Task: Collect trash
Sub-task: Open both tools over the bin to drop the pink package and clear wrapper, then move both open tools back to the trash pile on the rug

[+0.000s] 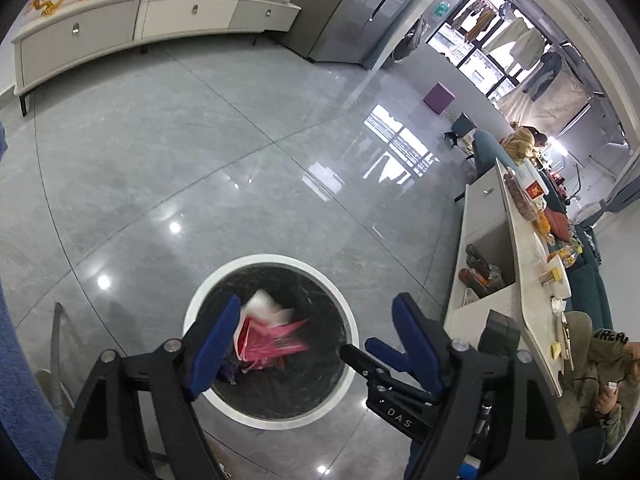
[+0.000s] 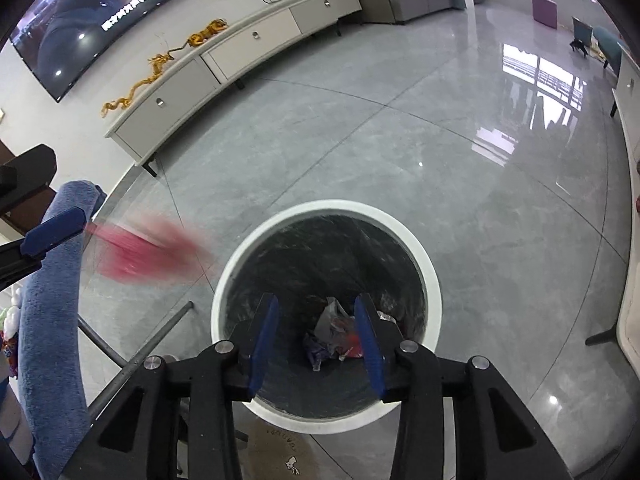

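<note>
My left gripper (image 1: 316,332) hangs over the bin (image 1: 352,320), which is round with a white rim and a black bag inside, and stands on the shiny grey floor (image 1: 200,140). The left jaws are wide apart. A pink wrapper (image 1: 272,338) is just beside the left finger (image 1: 216,340), blurry, above the bin's mouth. I cannot tell if that finger touches it; the other finger is well away from it, so nothing is pinched. My right gripper (image 2: 316,330) also points down into the bin (image 2: 434,292). Its jaws are partly apart and nothing is between them. Far down at the bottom of the bin lies a small heap of trash (image 2: 334,338), grey, blue and red. In the right view the pink wrapper (image 2: 148,248) is a red smear to the left of the bin, next to the left gripper's blue finger (image 2: 56,226). A long white cabinet (image 2: 248,40) stands far off by the wall.
</note>
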Motion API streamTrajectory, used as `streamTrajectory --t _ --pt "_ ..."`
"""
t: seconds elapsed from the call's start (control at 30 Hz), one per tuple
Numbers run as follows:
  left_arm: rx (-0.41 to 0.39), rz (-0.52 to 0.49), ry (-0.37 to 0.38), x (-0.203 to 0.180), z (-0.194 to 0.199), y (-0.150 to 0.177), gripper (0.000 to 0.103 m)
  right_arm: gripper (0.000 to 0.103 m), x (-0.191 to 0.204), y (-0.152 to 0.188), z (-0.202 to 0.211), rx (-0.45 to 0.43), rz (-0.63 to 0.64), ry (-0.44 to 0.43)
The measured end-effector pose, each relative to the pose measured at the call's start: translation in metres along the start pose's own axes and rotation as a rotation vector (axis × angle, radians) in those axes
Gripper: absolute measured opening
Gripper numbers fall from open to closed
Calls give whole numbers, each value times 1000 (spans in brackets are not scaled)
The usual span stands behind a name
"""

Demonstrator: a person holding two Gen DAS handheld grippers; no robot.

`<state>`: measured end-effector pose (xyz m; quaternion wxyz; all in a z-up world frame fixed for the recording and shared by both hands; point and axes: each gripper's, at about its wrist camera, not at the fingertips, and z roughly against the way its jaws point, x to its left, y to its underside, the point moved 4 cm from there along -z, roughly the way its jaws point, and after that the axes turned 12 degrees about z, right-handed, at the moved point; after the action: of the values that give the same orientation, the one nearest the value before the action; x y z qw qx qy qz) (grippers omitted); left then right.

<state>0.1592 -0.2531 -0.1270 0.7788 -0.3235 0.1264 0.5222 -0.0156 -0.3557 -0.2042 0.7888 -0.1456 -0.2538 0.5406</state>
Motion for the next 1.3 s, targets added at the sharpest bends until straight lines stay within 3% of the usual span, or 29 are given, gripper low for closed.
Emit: streamTrajectory --t 0.17,0.33,0.53,0.83,1.3 --pt "-26 -14 -7 -11 8 5 77 38 -7 7 14 -10 -34 3" --pt "-152 -47 -43 -28 51 11 77 38 -1 7 49 -75 -57 0" --pt "-309 -67 -108 -27 124 36 77 43 35 -2 103 -179 13 -25" --pt "-578 -44 -236 13 259 90 77 43 122 -11 167 -303 153 -103" --pt "-879 82 -422 96 439 164 77 43 230 -5 245 -455 327 -202"
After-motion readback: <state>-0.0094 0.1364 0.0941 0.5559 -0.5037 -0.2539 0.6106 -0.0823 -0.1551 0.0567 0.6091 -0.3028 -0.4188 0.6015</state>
